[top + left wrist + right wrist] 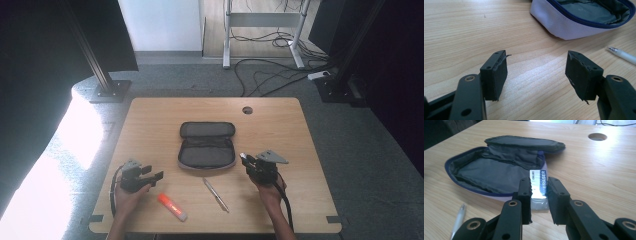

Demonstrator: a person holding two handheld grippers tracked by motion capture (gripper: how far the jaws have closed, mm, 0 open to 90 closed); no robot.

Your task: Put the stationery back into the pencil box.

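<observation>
right gripper (539, 195): jaws clamped on the eraser (539, 185), just beside the open pencil case (496, 173)
eraser: looks light, rubbery, grippy; long sides seem the best hold
left gripper (536, 72): jaws spread, nothing between, over the table (461, 30)
nearby: pen (216, 195), glue stick (172, 207)

Black two-jaw grippers, padded fingers (496, 75), brass-ringed screws, grey three-cornered plate, black cables
</observation>
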